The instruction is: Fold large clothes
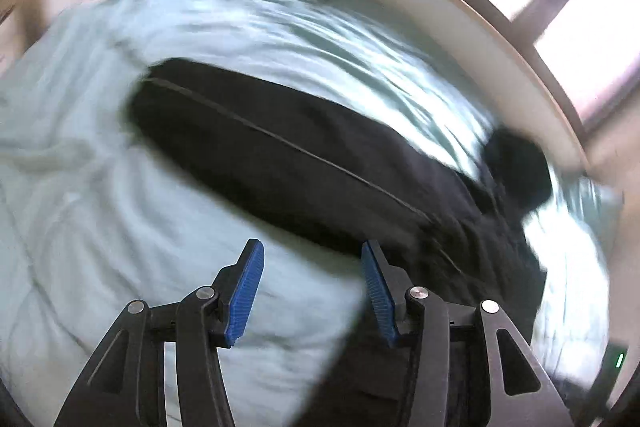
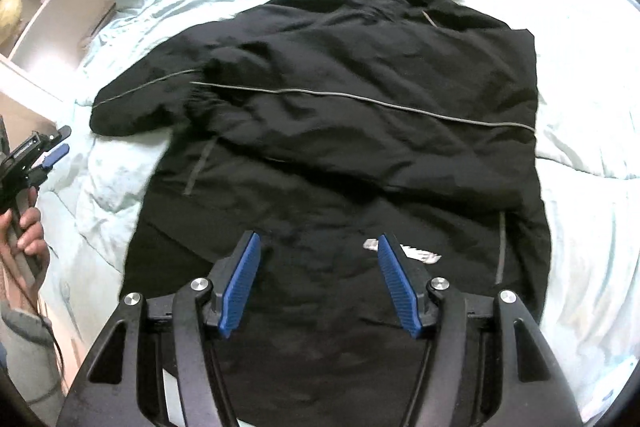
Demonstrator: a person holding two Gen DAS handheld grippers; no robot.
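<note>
Black hooded jacket (image 2: 352, 131) sprawls across the pale green duvet (image 2: 592, 99), hood at 12 o'clock, one sleeve out toward 9, bare bedding along both sides. Right gripper (image 2: 318, 247) hovers wide over the hem; left gripper (image 1: 312, 259) is wide too, its view badly smeared.

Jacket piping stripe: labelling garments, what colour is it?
Grey, on the black jacket; clearest in the right wrist view.
</note>
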